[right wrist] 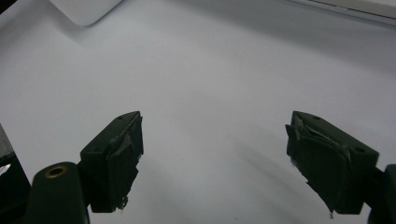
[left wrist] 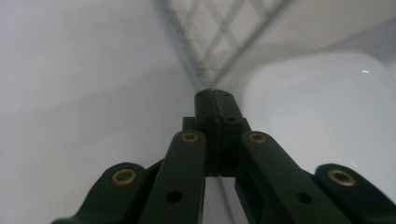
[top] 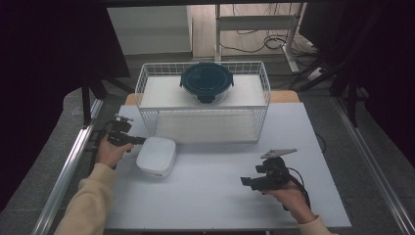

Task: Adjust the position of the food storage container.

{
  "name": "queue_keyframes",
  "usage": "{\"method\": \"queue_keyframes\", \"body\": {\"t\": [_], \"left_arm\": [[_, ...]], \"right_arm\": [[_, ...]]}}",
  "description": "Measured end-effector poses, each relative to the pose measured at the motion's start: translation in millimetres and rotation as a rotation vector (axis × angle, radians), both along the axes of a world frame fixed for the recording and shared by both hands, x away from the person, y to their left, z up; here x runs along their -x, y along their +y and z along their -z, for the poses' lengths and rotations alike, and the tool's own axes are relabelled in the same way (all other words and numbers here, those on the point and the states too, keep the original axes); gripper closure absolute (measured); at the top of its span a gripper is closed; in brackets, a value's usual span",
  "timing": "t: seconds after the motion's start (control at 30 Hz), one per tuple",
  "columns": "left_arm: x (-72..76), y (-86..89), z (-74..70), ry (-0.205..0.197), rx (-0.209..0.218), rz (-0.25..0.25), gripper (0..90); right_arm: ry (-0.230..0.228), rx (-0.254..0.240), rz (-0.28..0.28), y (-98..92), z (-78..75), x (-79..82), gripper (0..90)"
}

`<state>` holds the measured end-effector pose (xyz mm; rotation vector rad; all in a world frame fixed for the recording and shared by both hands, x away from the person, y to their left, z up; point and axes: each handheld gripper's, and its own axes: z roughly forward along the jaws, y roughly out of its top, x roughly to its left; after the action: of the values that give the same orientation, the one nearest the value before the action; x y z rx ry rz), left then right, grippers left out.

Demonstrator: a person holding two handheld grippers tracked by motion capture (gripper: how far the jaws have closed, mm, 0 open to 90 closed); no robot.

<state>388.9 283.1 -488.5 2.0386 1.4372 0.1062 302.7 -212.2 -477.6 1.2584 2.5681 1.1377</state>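
The white container (top: 156, 155) sits left of centre in the high view, on the counter (top: 220, 196) just in front of the wire basket (top: 203, 100). The left gripper (top: 139, 140) rests at its upper-left edge with jaws clenched on nothing. The right gripper (top: 246, 182), lower right, has jaws spread wide. A push from closed jaws would likely skid the smooth box rather than lift it, possibly against the basket.
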Motion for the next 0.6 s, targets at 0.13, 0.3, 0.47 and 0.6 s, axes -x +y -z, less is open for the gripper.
{"method": "queue_keyframes", "body": {"t": [0.13,0.3,0.47,0.6], "left_arm": [[5.2,-13.5,0.1,0.004,-0.011,0.037,90.0],[11.7,-25.1,3.1,0.004,0.037,0.068,90.0],[17.1,-29.4,4.8,0.008,0.062,0.089,90.0],[21.9,-40.7,3.5,0.007,0.056,0.122,90.0]], "right_arm": [[0.0,-0.006,0.003,0.1,-0.7,0.4,18.3],[0.0,-0.003,-0.002,0.3,-0.7,0.7,18.3],[0.002,-0.001,-0.005,0.9,-0.1,0.4,18.3],[0.003,-0.002,-0.006,1.9,0.2,0.7,18.3]]}}
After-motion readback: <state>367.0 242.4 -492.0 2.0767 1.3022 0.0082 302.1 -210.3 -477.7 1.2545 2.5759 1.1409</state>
